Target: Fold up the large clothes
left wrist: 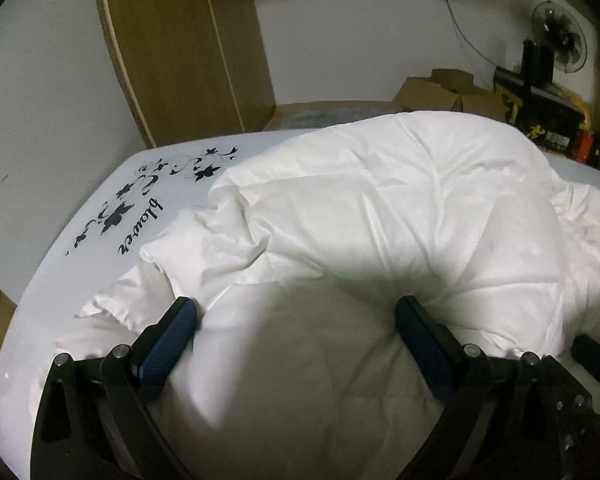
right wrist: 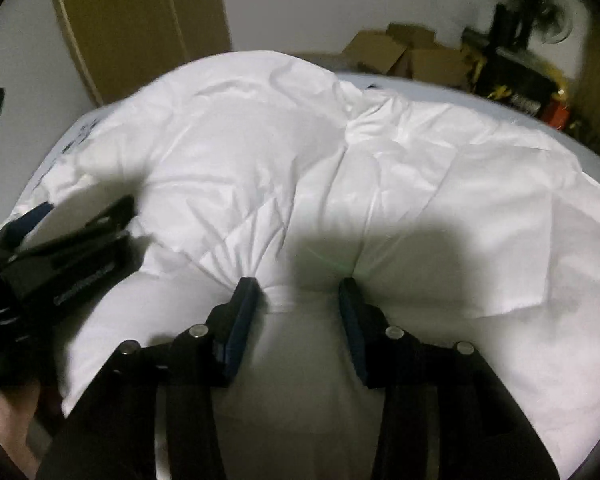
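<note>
A large puffy white garment (left wrist: 364,208) lies bunched on a white table (left wrist: 100,216) with a black flower print. It also fills the right wrist view (right wrist: 300,168). My left gripper (left wrist: 296,312) stands wide open with a thick fold of the garment bulging between its blue pads (left wrist: 168,344). My right gripper (right wrist: 298,292) is narrower, its jaws pressing a gathered fold of the garment, with creases radiating from the left pad (right wrist: 242,312). The left gripper also shows at the left edge of the right wrist view (right wrist: 60,240).
A wooden wardrobe (left wrist: 180,40) stands behind the table against the wall. Cardboard boxes (left wrist: 440,88), a fan (left wrist: 556,36) and dark clutter sit at the back right. The table's printed corner (left wrist: 140,200) is uncovered at the left.
</note>
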`<move>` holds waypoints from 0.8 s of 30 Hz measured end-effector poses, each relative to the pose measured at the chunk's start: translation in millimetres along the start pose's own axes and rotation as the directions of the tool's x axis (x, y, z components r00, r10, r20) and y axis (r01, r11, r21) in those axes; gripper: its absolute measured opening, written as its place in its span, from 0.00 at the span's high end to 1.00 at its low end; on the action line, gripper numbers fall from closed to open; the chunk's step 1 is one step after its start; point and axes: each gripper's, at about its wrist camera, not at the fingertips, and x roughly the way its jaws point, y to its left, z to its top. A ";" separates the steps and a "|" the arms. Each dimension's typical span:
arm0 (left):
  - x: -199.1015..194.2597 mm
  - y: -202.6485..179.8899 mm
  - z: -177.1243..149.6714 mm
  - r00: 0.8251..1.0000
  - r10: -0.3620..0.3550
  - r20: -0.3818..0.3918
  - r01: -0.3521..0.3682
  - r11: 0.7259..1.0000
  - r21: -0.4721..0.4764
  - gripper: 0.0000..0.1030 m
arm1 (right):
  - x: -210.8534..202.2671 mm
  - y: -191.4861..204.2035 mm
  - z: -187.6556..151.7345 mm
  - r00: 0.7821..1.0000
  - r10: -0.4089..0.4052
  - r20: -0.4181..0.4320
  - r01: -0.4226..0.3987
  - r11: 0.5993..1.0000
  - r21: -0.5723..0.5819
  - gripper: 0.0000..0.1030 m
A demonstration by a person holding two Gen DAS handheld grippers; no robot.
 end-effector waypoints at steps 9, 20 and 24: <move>6.2 8.8 -3.2 0.999 -0.048 -0.010 0.048 0.998 -0.034 0.02 | -63.5 6.5 -70.5 0.992 0.086 -0.091 -0.086 0.996 0.007 0.57; 8.0 16.4 -6.0 0.997 -0.078 -0.016 0.077 0.995 -0.059 0.01 | -69.2 23.6 -104.3 1.000 0.015 -0.018 -0.017 0.996 -0.085 0.54; 8.7 19.6 -8.0 0.996 -0.090 -0.011 0.089 0.994 -0.069 0.01 | -75.1 15.0 -68.4 0.984 0.085 -0.156 -0.089 0.996 -0.019 0.54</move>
